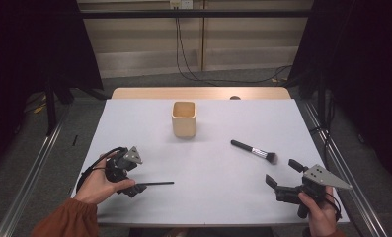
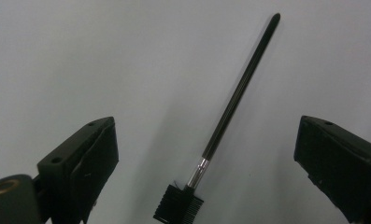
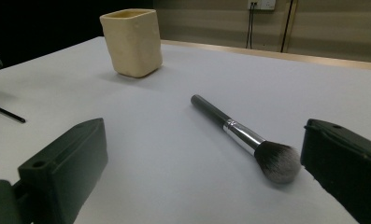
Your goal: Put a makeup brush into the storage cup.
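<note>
Two brushes lie flat on the white table (image 1: 149, 123), neither yet lifted. The thin comb-headed brush (image 2: 234, 102) rests between the spread jaws of the left gripper (image 2: 206, 154), its black head nearest the camera and its slim handle pointing away; the jaws stand wide apart and touch nothing. The powder brush (image 3: 241, 135) lies ahead of the right gripper (image 3: 202, 172), bristles toward the right-hand jaw, handle angled toward the beige cup (image 3: 131, 42); these jaws also stand apart, holding nothing. In the high view the cup (image 1: 184, 119) stands upright and empty near the table's far middle, well apart from both brushes. Judged from this layout, the work is at its start: both grasps remain to be made, and, presumably, both brushes remain to be carried to the cup. No brand, label or legible writing appears on any item.
</note>
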Available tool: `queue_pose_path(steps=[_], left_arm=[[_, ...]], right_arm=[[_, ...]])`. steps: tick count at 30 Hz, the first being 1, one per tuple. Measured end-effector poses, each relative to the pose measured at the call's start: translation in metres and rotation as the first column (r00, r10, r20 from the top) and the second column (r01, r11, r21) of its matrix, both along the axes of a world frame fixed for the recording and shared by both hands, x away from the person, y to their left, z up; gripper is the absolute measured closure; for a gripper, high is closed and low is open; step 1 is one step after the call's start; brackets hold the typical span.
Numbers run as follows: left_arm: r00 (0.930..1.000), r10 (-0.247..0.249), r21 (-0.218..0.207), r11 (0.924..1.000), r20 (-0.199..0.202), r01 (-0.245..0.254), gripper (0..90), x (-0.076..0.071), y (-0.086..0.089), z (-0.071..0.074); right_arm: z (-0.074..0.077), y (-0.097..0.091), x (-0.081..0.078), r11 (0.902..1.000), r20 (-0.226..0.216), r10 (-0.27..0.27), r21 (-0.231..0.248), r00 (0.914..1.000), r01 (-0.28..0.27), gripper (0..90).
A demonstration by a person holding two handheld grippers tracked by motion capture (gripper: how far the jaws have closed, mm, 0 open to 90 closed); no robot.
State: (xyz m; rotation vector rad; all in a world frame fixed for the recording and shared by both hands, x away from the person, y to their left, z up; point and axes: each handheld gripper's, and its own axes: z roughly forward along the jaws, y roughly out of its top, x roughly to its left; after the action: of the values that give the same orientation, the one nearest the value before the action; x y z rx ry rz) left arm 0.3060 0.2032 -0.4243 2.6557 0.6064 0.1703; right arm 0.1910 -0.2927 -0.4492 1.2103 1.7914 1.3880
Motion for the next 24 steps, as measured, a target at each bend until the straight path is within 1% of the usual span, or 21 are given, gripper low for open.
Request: queue_pose_path(steps=[1,2,3,5,8,10,11,12,13,14,15,16,17,19,20,21,22,23,24], left_arm=[[1.0000,-0.008,0.017,0.9998,-0.001,0.008,6.0,0.000,-0.001,0.000],[1.0000,0.008,0.021,0.9997,0.005,-0.008,5.9,-0.002,-0.004,-0.002],[1.0000,-0.003,0.039,0.9992,0.000,0.003,5.5,-0.002,-0.005,-0.002],[0.9993,-0.034,0.059,0.9976,-0.014,0.034,5.5,-0.003,-0.008,-0.006],[0.9987,-0.041,0.093,0.9947,-0.028,0.044,5.9,-0.001,-0.010,-0.009],[0.9968,-0.068,0.099,0.9925,-0.043,0.072,7.5,0.001,-0.012,-0.011],[0.9967,-0.062,0.096,0.9931,-0.053,0.067,7.5,0.002,-0.013,-0.012],[0.9953,-0.072,0.105,0.9913,-0.065,0.079,8.2,0.003,-0.014,-0.012],[0.9948,-0.078,0.107,0.9907,-0.065,0.085,8.2,0.003,-0.016,-0.014],[0.9937,-0.089,0.103,0.9901,-0.069,0.095,9.7,0.004,-0.017,-0.015],[0.9927,-0.094,0.111,0.9886,-0.076,0.102,11.4,0.004,-0.018,-0.016],[0.9942,-0.081,0.112,0.9898,-0.072,0.088,11.5,0.005,-0.019,-0.017],[0.9923,-0.095,0.129,0.9861,-0.081,0.104,12.9,0.006,-0.018,-0.017],[0.9920,-0.095,0.148,0.9833,-0.084,0.106,17.2,0.007,-0.019,-0.019],[0.9899,-0.112,0.171,0.9772,-0.087,0.125,18.0,0.009,-0.019,-0.018],[0.9918,-0.102,0.167,0.9793,-0.077,0.114,20.2,0.009,-0.019,-0.019],[0.9916,-0.104,0.173,0.9780,-0.076,0.116,23.1,0.010,-0.019,-0.019],[0.9895,-0.110,0.182,0.9753,-0.094,0.125,24.2,0.012,-0.019,-0.020],[0.9904,-0.105,0.184,0.9756,-0.091,0.120,25.8,0.013,-0.019,-0.021]], right_arm=[[0.000,0.000,0.000,1.0000,-0.005,-0.001,-0.001,1.0000,0.001,0.5],[0.000,0.000,0.000,1.0000,-0.005,0.001,-0.003,1.0000,-0.001,0.5],[0.000,0.000,0.000,1.0000,-0.005,0.001,-0.002,1.0000,-0.001,0.5],[0.000,0.000,0.000,1.0000,-0.005,0.001,-0.002,1.0000,-0.001,0.5],[0.000,0.000,0.000,1.0000,-0.005,0.001,-0.002,1.0000,-0.001,0.5],[-0.001,0.000,0.001,1.0000,-0.005,0.005,-0.006,1.0000,-0.005,0.5],[-0.001,0.000,0.001,1.0000,-0.005,0.005,-0.006,1.0000,-0.005,0.5],[-0.001,0.001,0.001,1.0000,-0.002,0.005,-0.008,1.0000,-0.005,0.5],[-0.001,0.001,0.001,1.0000,-0.002,0.005,-0.008,1.0000,-0.005,0.5],[-0.001,0.001,0.001,1.0000,-0.002,0.006,-0.008,1.0000,-0.006,0.5],[-0.001,0.001,0.001,0.9999,-0.003,0.006,-0.008,1.0000,-0.006,0.5],[-0.001,0.001,0.001,1.0000,-0.004,0.007,-0.007,1.0000,-0.007,0.5],[-0.001,0.001,0.001,0.9999,-0.003,0.006,-0.008,1.0000,-0.006,0.5],[-0.001,0.001,0.001,1.0000,-0.005,0.007,-0.006,1.0000,-0.007,0.5],[-0.001,0.001,0.001,0.9999,-0.007,0.008,-0.006,0.9999,-0.008,0.5],[-0.001,0.001,0.001,0.9999,-0.007,0.010,-0.007,0.9999,-0.010,0.5],[-0.001,0.001,0.001,0.9999,-0.009,0.011,-0.007,0.9999,-0.011,0.5],[-0.001,0.001,0.001,0.9999,-0.010,0.013,-0.007,0.9999,-0.013,0.5],[-0.001,0.002,0.001,0.9998,-0.013,0.017,-0.005,0.9998,-0.017,0.5]])
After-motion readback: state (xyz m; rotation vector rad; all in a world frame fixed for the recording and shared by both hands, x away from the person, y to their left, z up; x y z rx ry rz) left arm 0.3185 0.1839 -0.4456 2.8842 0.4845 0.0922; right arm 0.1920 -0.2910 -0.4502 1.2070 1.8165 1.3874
